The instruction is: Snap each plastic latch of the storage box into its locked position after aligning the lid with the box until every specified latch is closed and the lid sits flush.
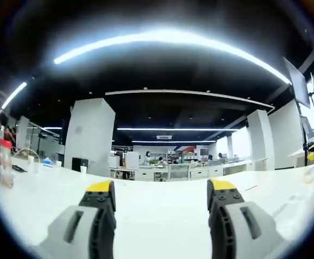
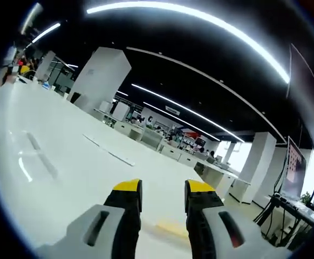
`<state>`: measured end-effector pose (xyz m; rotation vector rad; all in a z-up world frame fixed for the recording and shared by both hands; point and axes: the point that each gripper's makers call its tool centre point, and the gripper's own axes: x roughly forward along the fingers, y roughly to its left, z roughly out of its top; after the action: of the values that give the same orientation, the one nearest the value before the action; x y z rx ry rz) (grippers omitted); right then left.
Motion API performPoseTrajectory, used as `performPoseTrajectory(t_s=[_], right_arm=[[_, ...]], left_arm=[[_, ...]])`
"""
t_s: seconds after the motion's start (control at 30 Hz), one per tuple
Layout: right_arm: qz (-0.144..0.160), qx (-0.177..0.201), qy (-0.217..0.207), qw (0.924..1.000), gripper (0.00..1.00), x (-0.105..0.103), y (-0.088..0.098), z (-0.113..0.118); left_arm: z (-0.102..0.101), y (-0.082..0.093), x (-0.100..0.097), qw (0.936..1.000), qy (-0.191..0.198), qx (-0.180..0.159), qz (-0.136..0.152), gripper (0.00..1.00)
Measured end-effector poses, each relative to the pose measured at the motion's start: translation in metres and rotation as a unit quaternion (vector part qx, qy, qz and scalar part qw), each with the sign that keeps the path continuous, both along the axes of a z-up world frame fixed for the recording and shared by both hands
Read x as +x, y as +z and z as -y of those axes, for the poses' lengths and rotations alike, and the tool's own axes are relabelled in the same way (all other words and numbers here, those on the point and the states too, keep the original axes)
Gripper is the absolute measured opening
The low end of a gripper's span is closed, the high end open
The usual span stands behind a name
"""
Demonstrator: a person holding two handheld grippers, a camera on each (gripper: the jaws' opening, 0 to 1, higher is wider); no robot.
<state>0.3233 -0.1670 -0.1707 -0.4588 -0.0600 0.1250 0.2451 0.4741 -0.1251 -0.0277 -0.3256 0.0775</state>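
The left gripper point(image 1: 161, 195) hovers over a white table point(image 1: 157, 216), its yellow-tipped jaws spread wide with nothing between them. At nine o'clock in the left gripper view stands a clear bottle point(image 1: 5, 162) with a red cap, as far as the warped edge lets one judge. In the right gripper view, the right gripper point(image 2: 162, 195) has its jaws parted by a narrower gap, also empty, above the same table. The storage box cannot be made out on this stretch of tabletop. A white pillar point(image 1: 89, 135) rises at eleven o'clock beyond.
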Motion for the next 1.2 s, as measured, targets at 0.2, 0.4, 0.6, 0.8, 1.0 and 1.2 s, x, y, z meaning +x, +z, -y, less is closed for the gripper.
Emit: performPoseTrajectory(t_s=[0.2, 0.4, 0.6, 0.8, 1.0, 1.2], right_arm=[[0.026, -0.002, 0.002, 0.9997, 0.32, -0.012, 0.016, 0.006], [0.043, 0.001, -0.008, 0.9991, 0.33, -0.016, 0.029, 0.020], [0.060, 0.035, -0.022, 0.9974, 0.32, -0.024, 0.040, 0.038], [0.073, 0.069, -0.025, 0.9946, 0.32, -0.029, 0.046, 0.049], [0.082, 0.069, -0.030, 0.9938, 0.32, -0.029, 0.049, 0.049], [0.085, 0.074, -0.025, 0.9933, 0.32, -0.029, 0.051, 0.047]], left_arm=[[0.020, -0.002, -0.010, 0.9986, -0.021, 0.030, -0.037, 0.76], [0.016, 0.010, -0.018, 0.9988, -0.003, 0.044, -0.023, 0.76], [0.014, 0.017, -0.023, 0.9982, 0.013, 0.056, -0.016, 0.76], [0.035, 0.031, -0.027, 0.9984, -0.036, 0.043, 0.012, 0.78], [0.050, 0.032, -0.018, 0.9957, -0.054, 0.071, -0.025, 0.77], [0.068, 0.039, -0.014, 0.9919, -0.094, 0.077, -0.035, 0.76]])
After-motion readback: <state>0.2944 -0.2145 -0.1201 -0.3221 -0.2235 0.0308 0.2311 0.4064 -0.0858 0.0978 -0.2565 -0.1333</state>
